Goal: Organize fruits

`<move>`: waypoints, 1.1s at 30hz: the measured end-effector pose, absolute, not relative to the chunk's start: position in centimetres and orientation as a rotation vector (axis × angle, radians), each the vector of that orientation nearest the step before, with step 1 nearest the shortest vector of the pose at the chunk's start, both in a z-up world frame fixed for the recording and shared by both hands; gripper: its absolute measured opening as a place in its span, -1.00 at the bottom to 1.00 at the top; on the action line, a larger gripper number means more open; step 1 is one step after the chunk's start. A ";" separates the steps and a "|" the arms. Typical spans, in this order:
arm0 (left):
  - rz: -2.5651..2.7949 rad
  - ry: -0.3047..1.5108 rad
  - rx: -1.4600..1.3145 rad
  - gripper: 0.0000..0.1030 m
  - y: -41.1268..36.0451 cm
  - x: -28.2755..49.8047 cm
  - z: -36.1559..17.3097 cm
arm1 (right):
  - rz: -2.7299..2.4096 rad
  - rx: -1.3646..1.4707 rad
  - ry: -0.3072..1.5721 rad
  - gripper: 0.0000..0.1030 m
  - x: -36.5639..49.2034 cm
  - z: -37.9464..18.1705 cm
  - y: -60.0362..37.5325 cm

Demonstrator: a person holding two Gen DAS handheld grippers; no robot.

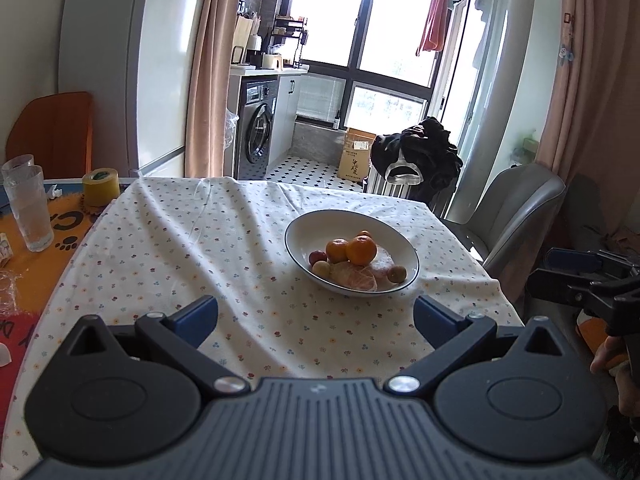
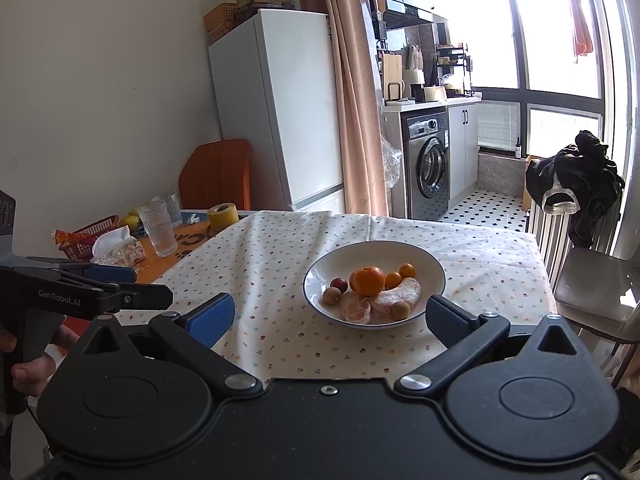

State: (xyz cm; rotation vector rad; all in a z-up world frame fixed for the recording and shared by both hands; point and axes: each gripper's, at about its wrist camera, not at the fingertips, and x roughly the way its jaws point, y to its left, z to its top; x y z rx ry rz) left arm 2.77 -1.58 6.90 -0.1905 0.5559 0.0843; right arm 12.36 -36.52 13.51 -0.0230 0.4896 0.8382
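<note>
A white ceramic bowl with a dark rim (image 1: 400, 240) sits on the flower-print tablecloth (image 1: 180, 240), toward the table's right side. In it lie a large orange mandarin (image 1: 361, 251) leaning on a second orange one (image 1: 337, 250), a small orange kumquat (image 2: 407, 270) at the back, a dark red plum-like fruit (image 1: 317, 256), two small yellow-brown round fruits (image 1: 321, 269), and peeled citrus segments (image 1: 355, 278) at the front.

The left gripper (image 1: 316, 314) hangs above the cloth short of the bowl, its blue-padded fingers (image 1: 200, 318) spread wide with nothing between them. The right gripper (image 2: 330, 318) is likewise spread wide and empty, just before the bowl's near rim. Nothing lies between either gripper and the bowl.

To the left, beyond the cloth's edge, an orange printed mat (image 1: 28, 264) carries two stacked ribbed clear glasses (image 1: 30, 208), a roll of yellow tape (image 1: 101, 186), a red plastic basket (image 2: 86, 238) and crumpled wrappers (image 2: 118, 250).

Behind the table stand a white refrigerator (image 2: 276, 108), an orange chair back (image 2: 218, 174), peach curtains (image 2: 356, 92), a silver front-loading washing machine (image 2: 428, 164) under a counter, and large bright windows (image 1: 360, 16). A grey chair (image 1: 516, 216) stands at the right, with dark clothing (image 1: 420, 152) heaped on a rack behind.
</note>
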 end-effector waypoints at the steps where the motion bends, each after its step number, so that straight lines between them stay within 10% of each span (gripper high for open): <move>1: 0.084 0.556 -0.189 1.00 -1.7 2.6 7.0 | 0.841 -0.021 0.487 1.00 12.2 13.7 -36.7; 33: 0.090 0.546 -0.171 1.00 -1.9 -0.1 7.4 | 0.883 -0.035 0.503 1.00 9.7 13.9 -36.7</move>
